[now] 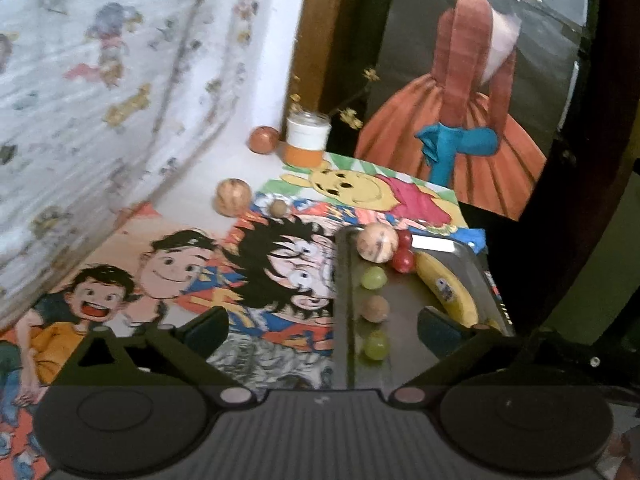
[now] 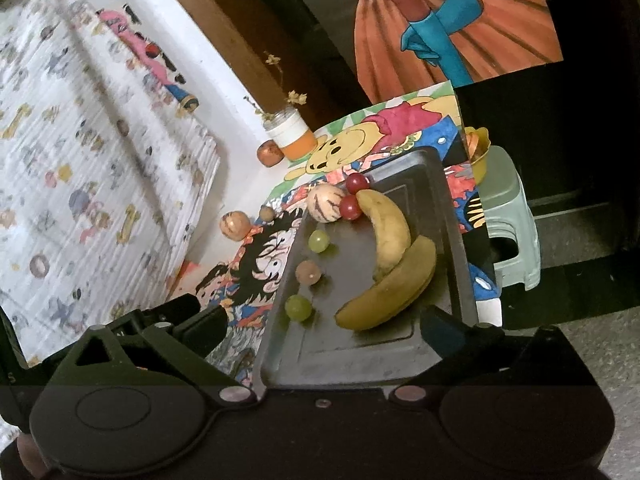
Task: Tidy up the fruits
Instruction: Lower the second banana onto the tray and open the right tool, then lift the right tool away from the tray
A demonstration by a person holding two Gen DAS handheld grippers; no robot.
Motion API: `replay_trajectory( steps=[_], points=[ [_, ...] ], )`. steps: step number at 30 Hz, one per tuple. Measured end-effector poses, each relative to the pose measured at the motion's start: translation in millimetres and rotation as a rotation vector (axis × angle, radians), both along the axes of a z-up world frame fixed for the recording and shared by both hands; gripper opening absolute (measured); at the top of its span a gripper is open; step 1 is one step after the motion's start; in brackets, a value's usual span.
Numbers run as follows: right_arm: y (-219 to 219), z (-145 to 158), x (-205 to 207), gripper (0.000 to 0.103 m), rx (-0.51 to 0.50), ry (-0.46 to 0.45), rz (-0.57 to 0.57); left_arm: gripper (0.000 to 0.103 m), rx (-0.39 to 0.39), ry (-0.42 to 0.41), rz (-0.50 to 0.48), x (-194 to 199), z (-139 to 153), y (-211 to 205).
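Both hand-held grippers, left [image 1: 322, 330] and right [image 2: 320, 326], tilt downward, jaws wide, empty.

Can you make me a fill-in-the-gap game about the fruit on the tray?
1. The metal tray holds ____ bananas.
2. The two red grapes touch each other, and the ____ grapes lie apart from each other.
3. The jar with the orange bottom stands ____ the tray.
4. Both sets of tongs are ____, with nothing between them.

Missing words: two; green; off; open
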State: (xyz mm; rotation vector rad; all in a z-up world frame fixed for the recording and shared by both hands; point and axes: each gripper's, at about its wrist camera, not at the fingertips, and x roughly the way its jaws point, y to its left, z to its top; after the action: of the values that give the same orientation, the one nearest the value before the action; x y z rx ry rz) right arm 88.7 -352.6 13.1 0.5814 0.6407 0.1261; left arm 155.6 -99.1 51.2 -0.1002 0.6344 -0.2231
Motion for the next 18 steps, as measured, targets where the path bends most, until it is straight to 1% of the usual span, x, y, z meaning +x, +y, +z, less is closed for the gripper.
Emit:
replay_trajectory(
  steps=[5, 9, 15, 18],
  points=[
    [9.1, 1.5, -5.1, 0.102, -0.052, 0.050, -0.001, 0.103, 0.042, 0.017, 0.048, -8.1, -4.5, 14.8],
    [17.4, -2.3, -7.1, 0.102, -0.073, 0.095, 0.014, 0.103, 0.079, 0.051, 0.080, -14.9, -13.0, 29.5],
    [43.3, -6.9, -5.6, 0.102, -0.129, 0.161, 0.082, 0.103, 0.143, 0.088, 0.098, -27.2, -25.0, 43.6],
    [59.7, -6.4, -4.6, 0.102, -0.158, 0.172, 0.134, 0.103, 0.175, 0.106, 0.107, -31.4, -30.7, 51.0]
  ],
)
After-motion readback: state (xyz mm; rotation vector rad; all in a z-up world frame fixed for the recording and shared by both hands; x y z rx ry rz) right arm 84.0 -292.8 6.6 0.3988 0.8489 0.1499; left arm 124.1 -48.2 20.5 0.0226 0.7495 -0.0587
